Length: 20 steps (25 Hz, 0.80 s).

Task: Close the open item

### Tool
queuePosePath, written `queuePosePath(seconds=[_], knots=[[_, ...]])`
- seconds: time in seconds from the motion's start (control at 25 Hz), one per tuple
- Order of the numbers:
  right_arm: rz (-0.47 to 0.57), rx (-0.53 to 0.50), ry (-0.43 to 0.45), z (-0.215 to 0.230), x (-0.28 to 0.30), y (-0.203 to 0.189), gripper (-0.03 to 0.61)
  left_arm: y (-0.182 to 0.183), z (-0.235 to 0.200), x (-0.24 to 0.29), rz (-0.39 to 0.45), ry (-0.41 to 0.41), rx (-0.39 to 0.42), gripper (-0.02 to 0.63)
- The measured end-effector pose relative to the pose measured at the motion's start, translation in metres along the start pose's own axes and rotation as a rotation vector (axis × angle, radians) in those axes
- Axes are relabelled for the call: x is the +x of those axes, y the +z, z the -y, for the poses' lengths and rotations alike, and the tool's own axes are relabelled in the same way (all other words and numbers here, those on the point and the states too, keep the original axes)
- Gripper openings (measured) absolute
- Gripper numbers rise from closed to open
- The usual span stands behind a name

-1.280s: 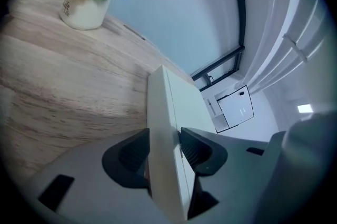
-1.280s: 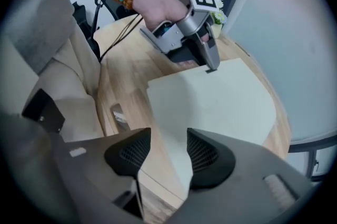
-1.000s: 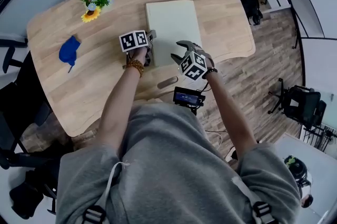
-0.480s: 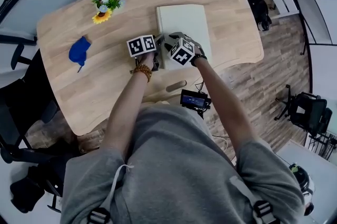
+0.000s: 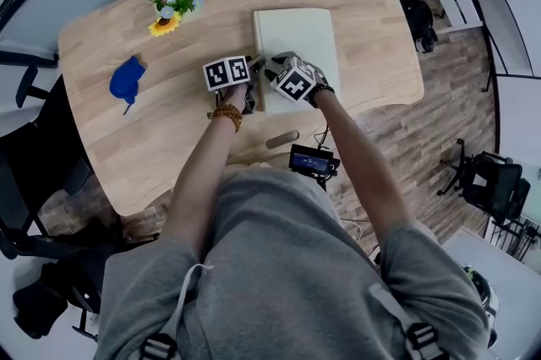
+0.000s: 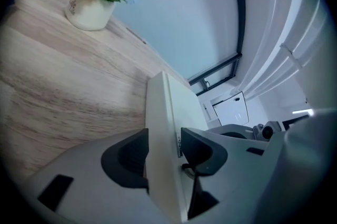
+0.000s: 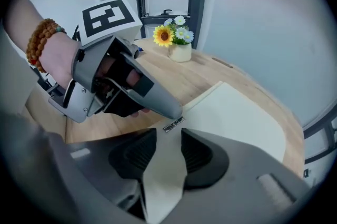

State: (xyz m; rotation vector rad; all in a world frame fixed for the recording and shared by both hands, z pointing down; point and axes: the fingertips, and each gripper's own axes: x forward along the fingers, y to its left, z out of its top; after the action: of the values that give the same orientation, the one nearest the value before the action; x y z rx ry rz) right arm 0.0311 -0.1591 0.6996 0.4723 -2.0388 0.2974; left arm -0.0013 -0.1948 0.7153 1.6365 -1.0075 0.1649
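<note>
RISK | left gripper (image 6: 163,148) clamped across near edge of cream case (image 5: 296,37); metal tag (image 7: 174,124) just past its fingertips | right gripper (image 7: 168,152) jaws just closing, loose cream corner pinched between pads | hazard: thin pinch slips; tugging against left clamp buckles case, leaving it open

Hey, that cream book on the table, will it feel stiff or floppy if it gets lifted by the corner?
Its cover probably flexes: a corner of the book curls up between the jaws of the right gripper, which have just been closing. The block looks thick in the left gripper, so likely heavyish. It lies flat, so it's unlikely to roll.
</note>
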Motion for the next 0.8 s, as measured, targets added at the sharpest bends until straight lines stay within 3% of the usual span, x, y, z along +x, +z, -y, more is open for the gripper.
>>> queuePosePath(seconds=[0.12,0.44,0.68,0.8], knots=[[-0.016,-0.001,0.014,-0.003,-0.001,-0.002,0.156,-0.007,0.006,0.006,-0.037,0.019,0.053,0.19],[-0.029,0.031,0.011,-0.007,-0.001,-0.009,0.135,-0.014,0.004,0.01,-0.074,0.058,0.059,0.193],[0.055,0.093,0.027,-0.004,-0.01,-0.009,0.164,-0.01,0.007,0.005,-0.05,0.039,0.046,0.193],[0.085,0.119,-0.006,0.004,-0.016,-0.007,0.164,-0.007,0.005,0.002,-0.037,0.037,0.044,0.193]])
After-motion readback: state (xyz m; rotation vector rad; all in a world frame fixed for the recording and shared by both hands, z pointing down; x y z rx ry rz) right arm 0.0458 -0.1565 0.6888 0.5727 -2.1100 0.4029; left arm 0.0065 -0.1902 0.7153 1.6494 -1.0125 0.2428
